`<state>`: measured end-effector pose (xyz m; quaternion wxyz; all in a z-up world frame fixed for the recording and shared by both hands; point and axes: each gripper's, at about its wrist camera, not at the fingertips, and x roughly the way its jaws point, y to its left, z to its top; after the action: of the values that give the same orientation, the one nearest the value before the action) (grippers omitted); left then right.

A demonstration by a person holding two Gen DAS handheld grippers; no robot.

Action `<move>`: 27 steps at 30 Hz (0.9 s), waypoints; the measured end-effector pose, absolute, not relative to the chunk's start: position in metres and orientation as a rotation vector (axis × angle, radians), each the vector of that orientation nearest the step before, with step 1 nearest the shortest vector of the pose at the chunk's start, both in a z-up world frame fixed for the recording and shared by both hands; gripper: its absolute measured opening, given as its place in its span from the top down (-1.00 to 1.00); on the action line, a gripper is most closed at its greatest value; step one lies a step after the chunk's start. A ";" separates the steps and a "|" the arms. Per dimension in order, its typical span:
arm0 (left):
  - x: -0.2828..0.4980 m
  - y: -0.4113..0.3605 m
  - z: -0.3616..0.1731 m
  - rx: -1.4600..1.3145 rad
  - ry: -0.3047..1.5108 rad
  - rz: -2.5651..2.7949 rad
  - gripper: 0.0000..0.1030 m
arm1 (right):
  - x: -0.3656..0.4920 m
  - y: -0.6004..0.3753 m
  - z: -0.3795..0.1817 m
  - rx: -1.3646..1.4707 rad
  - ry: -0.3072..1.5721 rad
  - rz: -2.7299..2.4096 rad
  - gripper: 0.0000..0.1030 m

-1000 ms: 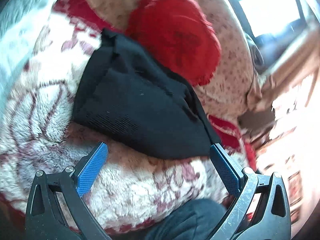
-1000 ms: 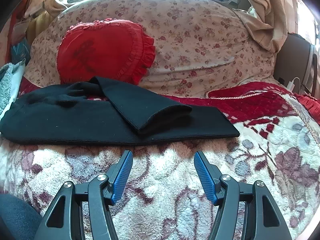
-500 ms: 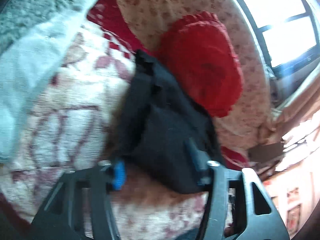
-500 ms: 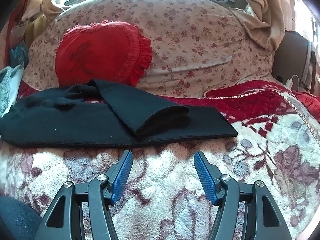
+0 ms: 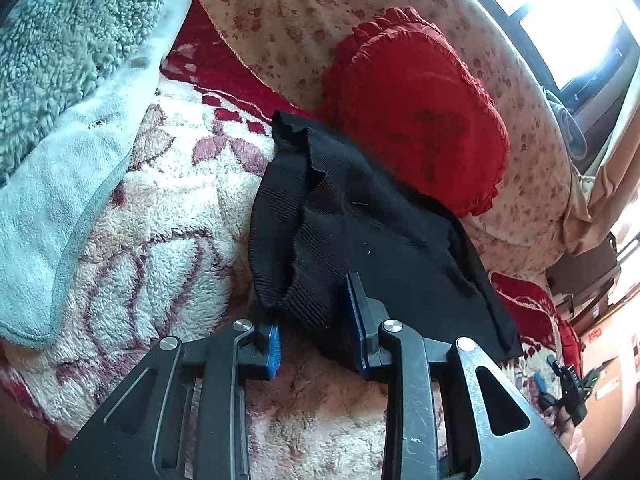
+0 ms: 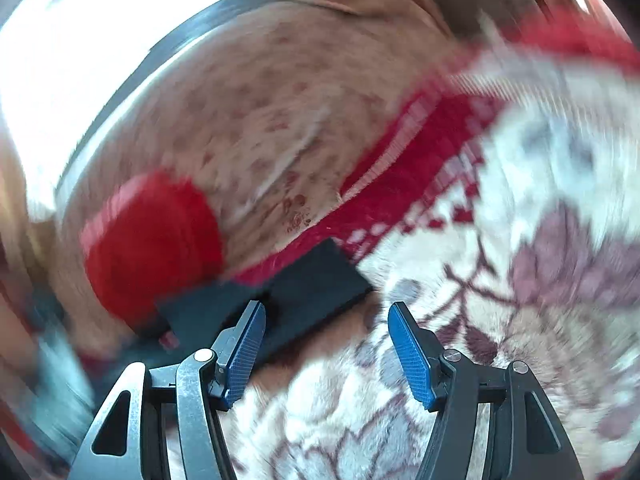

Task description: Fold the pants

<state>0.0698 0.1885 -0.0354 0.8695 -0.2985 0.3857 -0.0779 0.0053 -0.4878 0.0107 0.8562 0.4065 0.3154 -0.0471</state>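
The black pants (image 5: 360, 216) lie on the white and red floral fleece blanket (image 5: 172, 216), below the red heart cushion (image 5: 416, 112). My left gripper (image 5: 316, 312) has its blue pads on either side of the ribbed waistband corner, closed in on a bunch of the cloth. In the blurred right wrist view my right gripper (image 6: 326, 316) is open and empty, just in front of the leg end of the pants (image 6: 304, 292), its left finger over the cloth edge.
A grey-green towel (image 5: 60, 100) lies at the left. A large floral pillow (image 5: 320, 12) stands behind the cushion, which also shows in the right wrist view (image 6: 148, 248). A window is at the upper right. The right gripper shows small at the left wrist view's right edge (image 5: 564, 384).
My left gripper moved onto the waistband corner and closed its jaws around it. My right gripper swung fast towards the leg end, so its view is blurred and tilted.
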 end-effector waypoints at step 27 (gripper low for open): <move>0.046 0.189 -0.014 -0.584 0.775 -0.100 0.93 | 0.030 -0.502 -0.019 1.103 0.678 0.009 0.93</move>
<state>0.0463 0.1888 -0.0135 0.8835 -0.2805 0.3721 -0.0482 0.0300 -0.5025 -0.0187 0.7976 0.5140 0.3157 0.0041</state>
